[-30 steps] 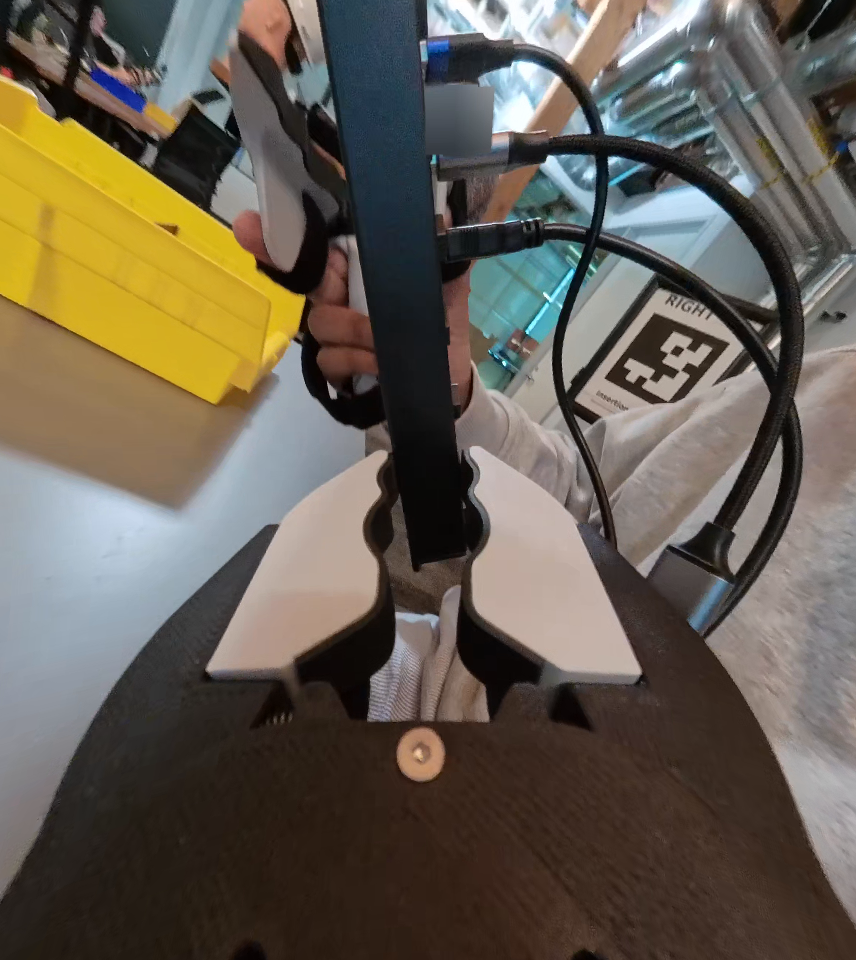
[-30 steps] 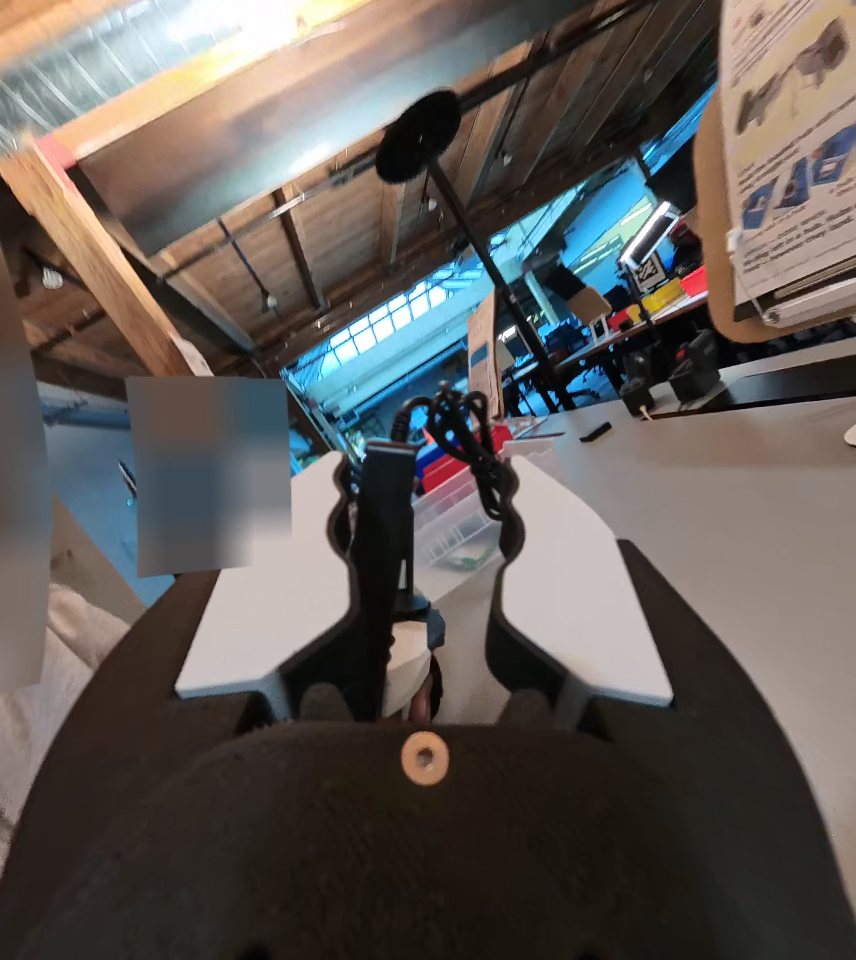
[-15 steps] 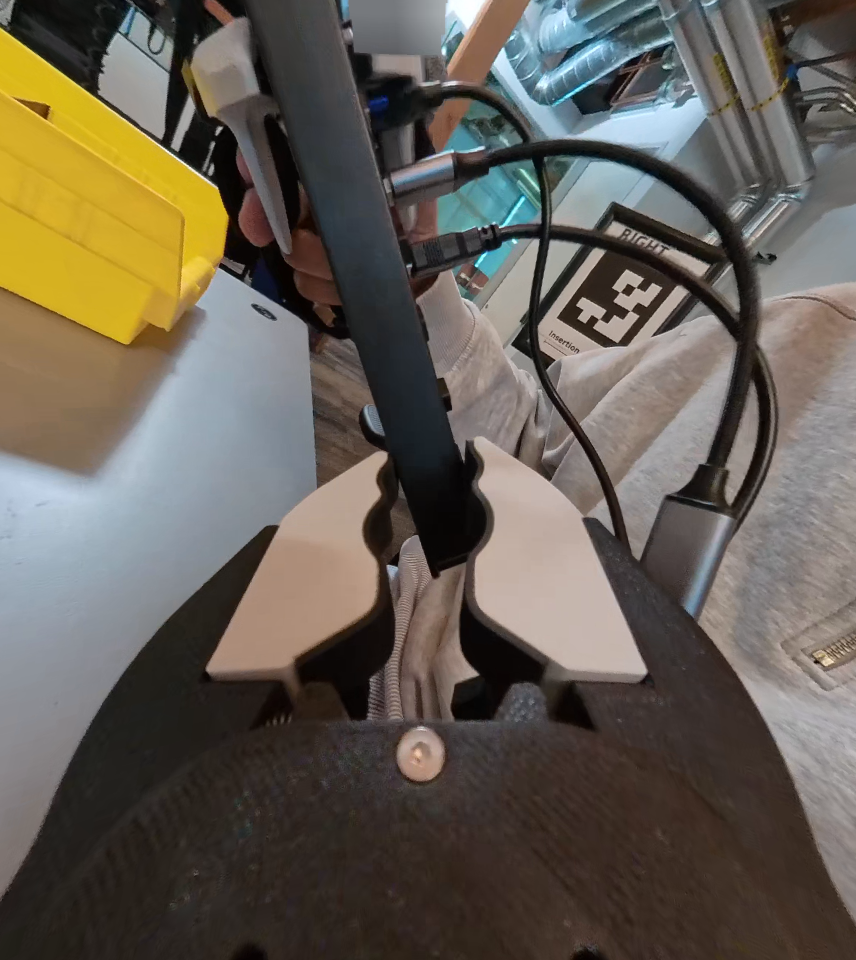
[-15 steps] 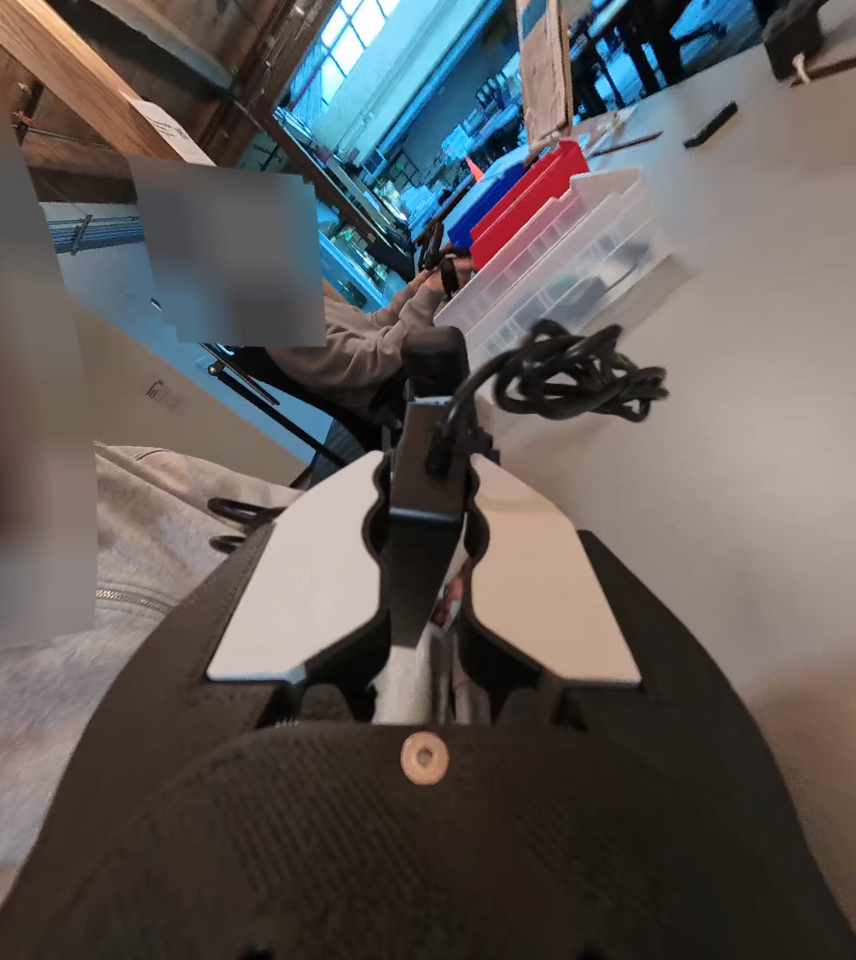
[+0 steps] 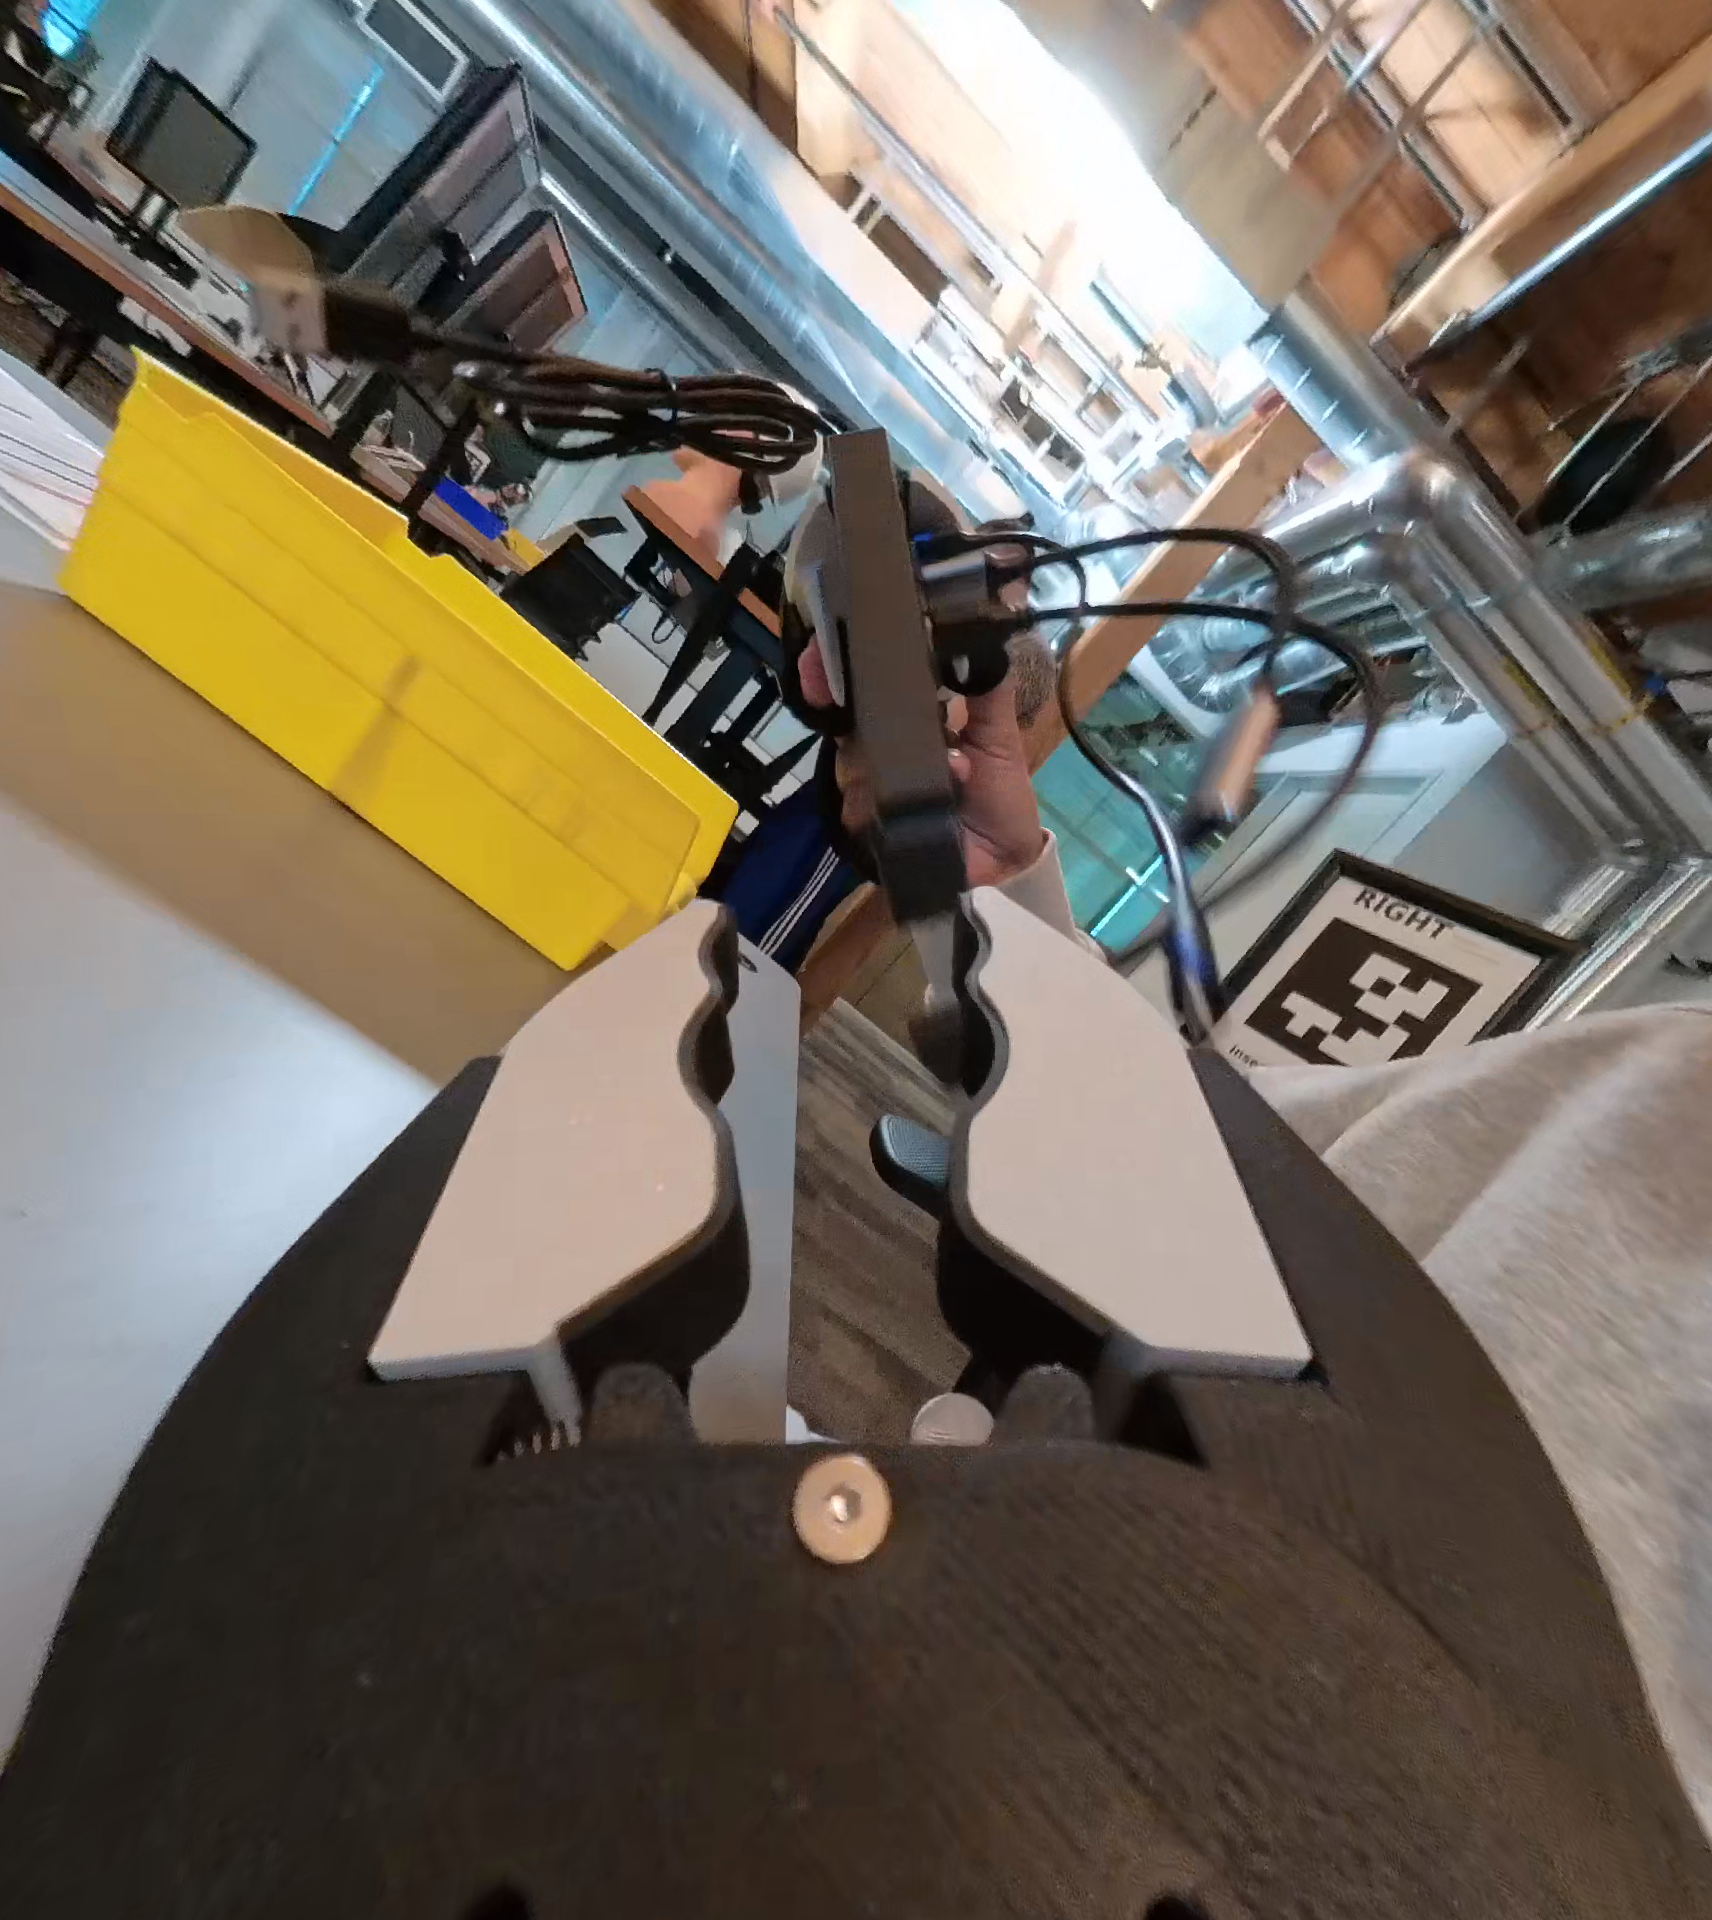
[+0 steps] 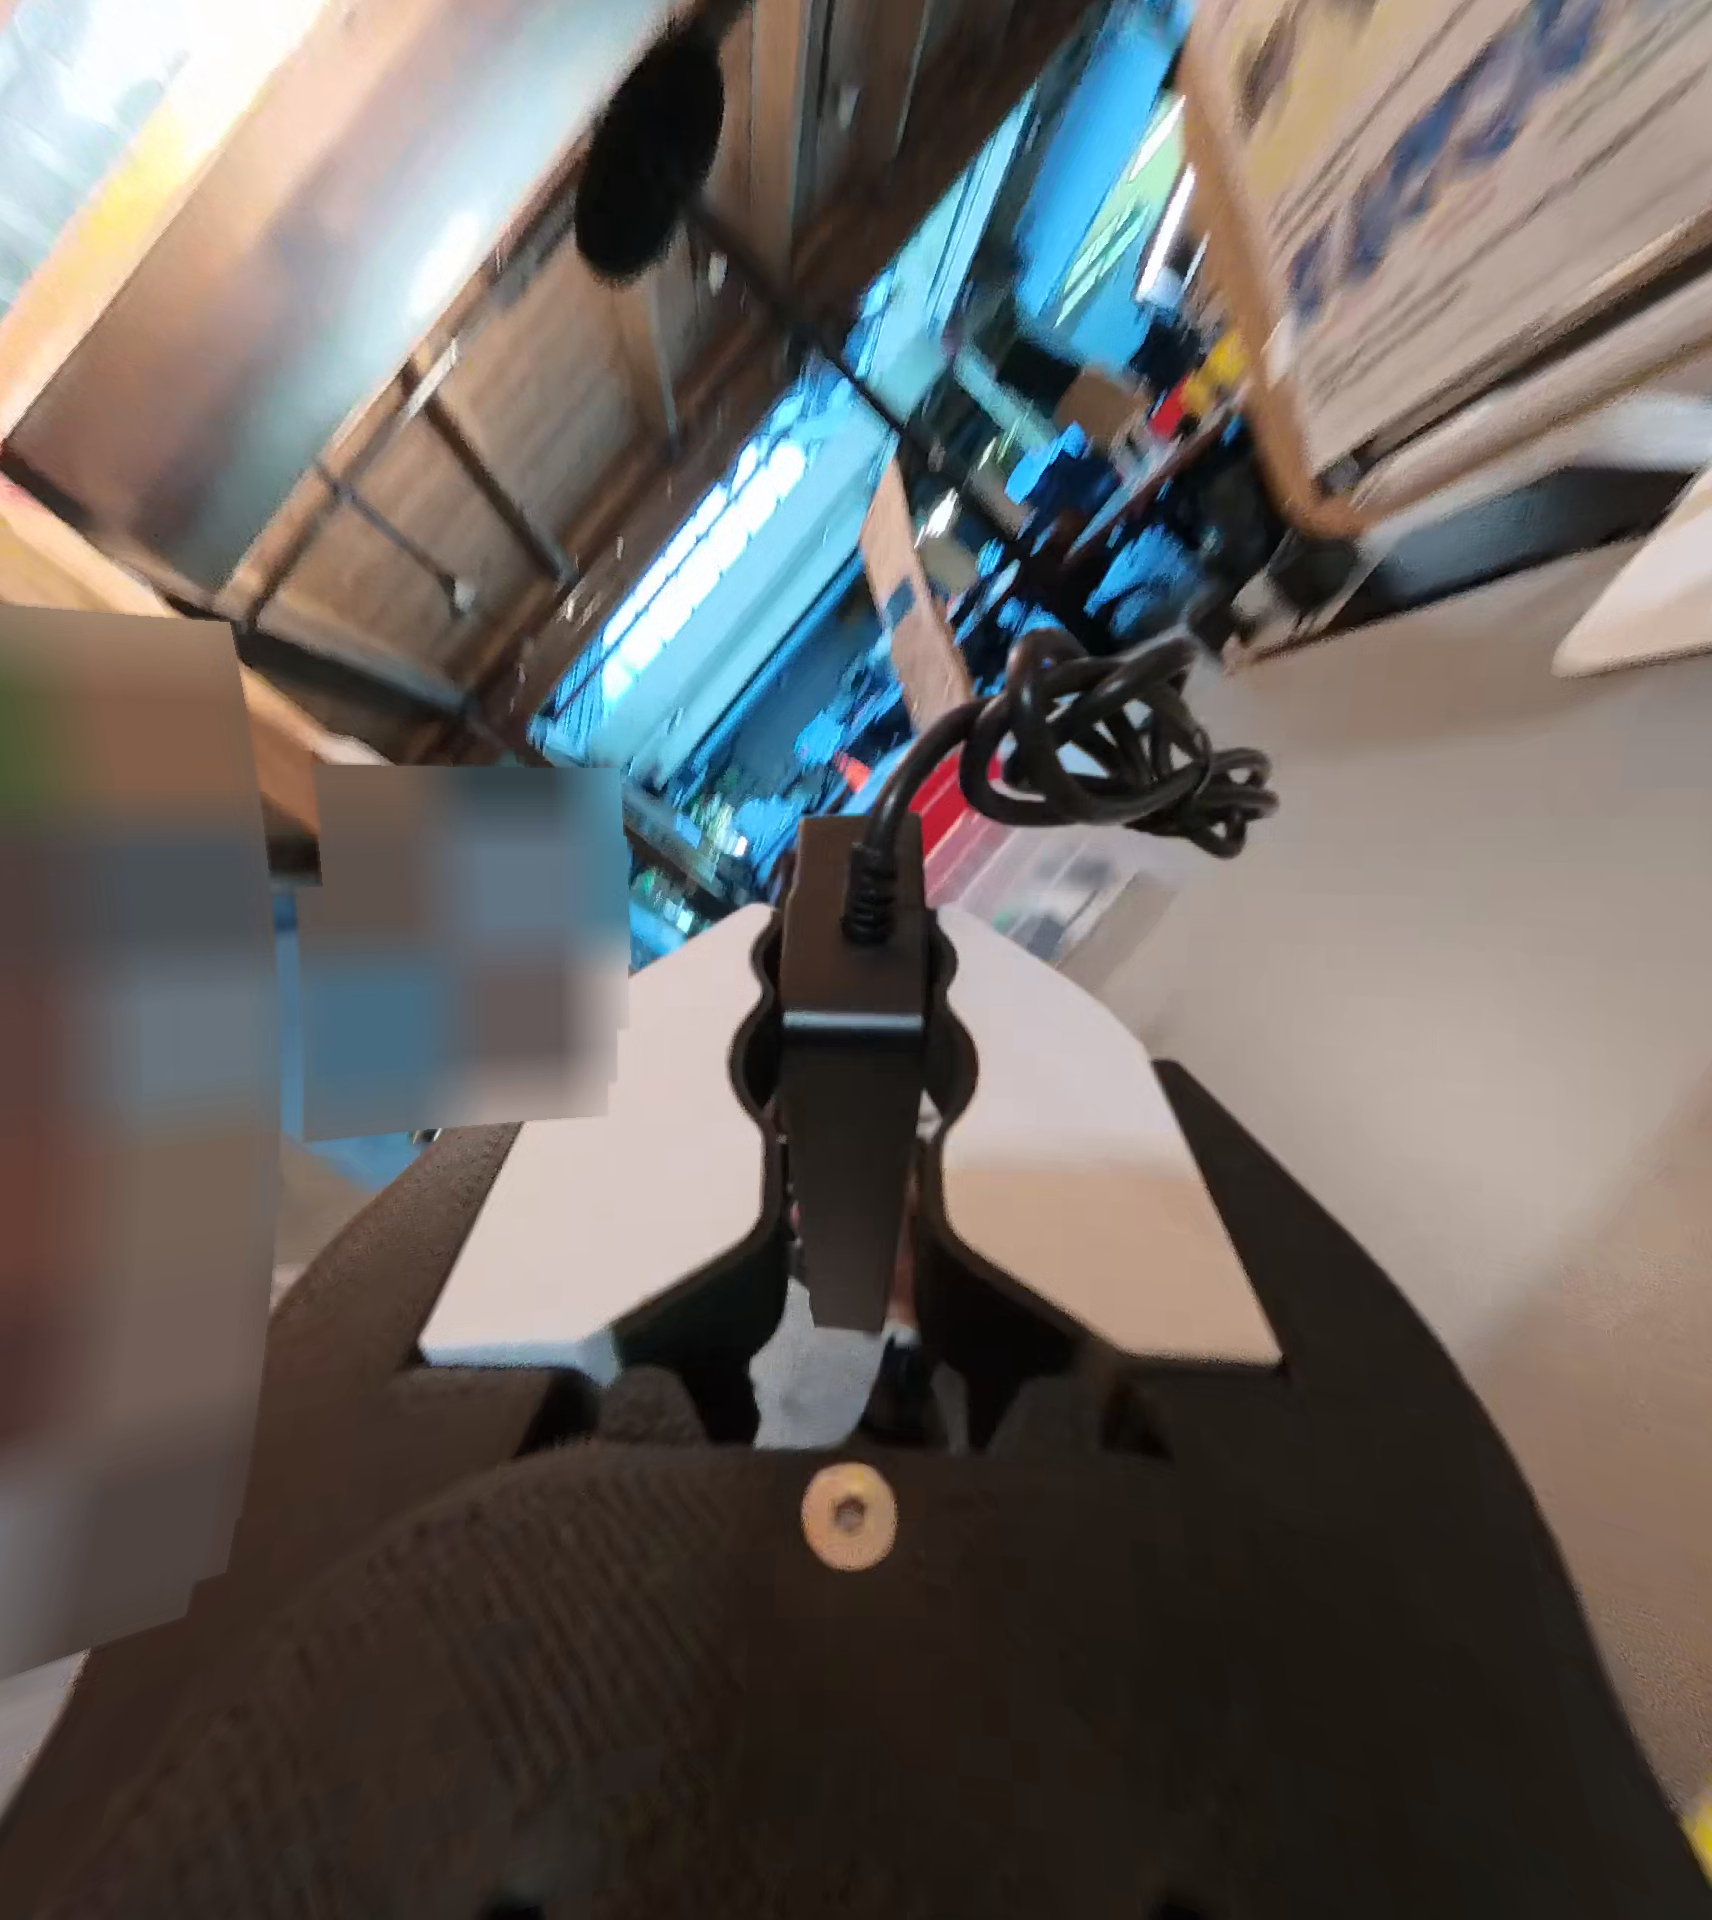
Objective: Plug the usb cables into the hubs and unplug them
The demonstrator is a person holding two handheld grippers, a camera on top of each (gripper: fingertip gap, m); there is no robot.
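Note:
My left gripper is open and holds nothing. The black USB hub stands upright just beyond it, its lower end close to my right finger's tip. Several black cables are plugged into the hub's right side, and a silver connector hangs from one. A bundled black cable with a USB plug sticks out to the left. My right gripper is shut on the hub. A coiled black cable leaves the hub's far end. The right view is blurred.
A yellow bin sits on the grey table to the left. A framed black-and-white marker board stands on the floor. A person's grey sleeve fills the right side. A poster board stands at the table's far right.
My left gripper has opened and let go of the hub. My right gripper has shut on the hub and carries it, now farther from the left gripper.

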